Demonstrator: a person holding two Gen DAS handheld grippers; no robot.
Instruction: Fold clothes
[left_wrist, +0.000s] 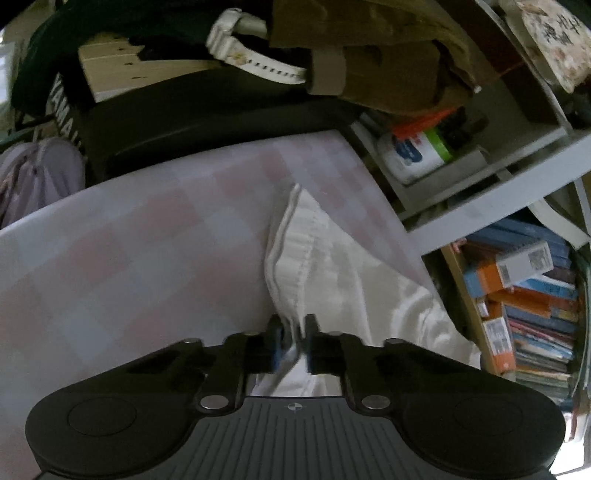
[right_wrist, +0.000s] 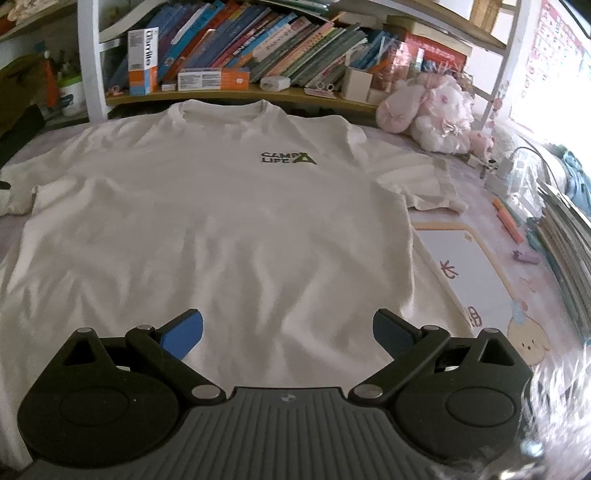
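The shirt (right_wrist: 221, 221) lies spread flat, front up, on the bed (left_wrist: 110, 258), collar at the far side by the shelf (right_wrist: 240, 96) and hem at the near side. Both short sleeves are out to the sides; a small dark logo (right_wrist: 288, 158) sits right of centre on the chest. The cloth is lightly rippled but shows no fold across the body in the right wrist view.

The left gripper (left_wrist: 293, 341) is clamped on a stitched edge of the shirt, most likely a sleeve hem or side edge, which rises in a ridge between the fingers above the checked sheet. The right gripper (right_wrist: 288, 334) hangs over the near hem with its jaws spread wide and nothing between them.

As a judgement, the step in hand is a fold of one side of the shirt: the left edge is gripped and lifted, while the right one is free. The next move would seem to need a second hold on the same side, or a steadying press, so the edge carries over straight and lands without bunching. Thin cloth like this may sag or drag the rest of the shirt along.

A plush toy (right_wrist: 432, 110) lies at the far right, a drawing board (right_wrist: 461, 266) just beside the shirt's right edge, books (right_wrist: 277, 40) on the shelf.
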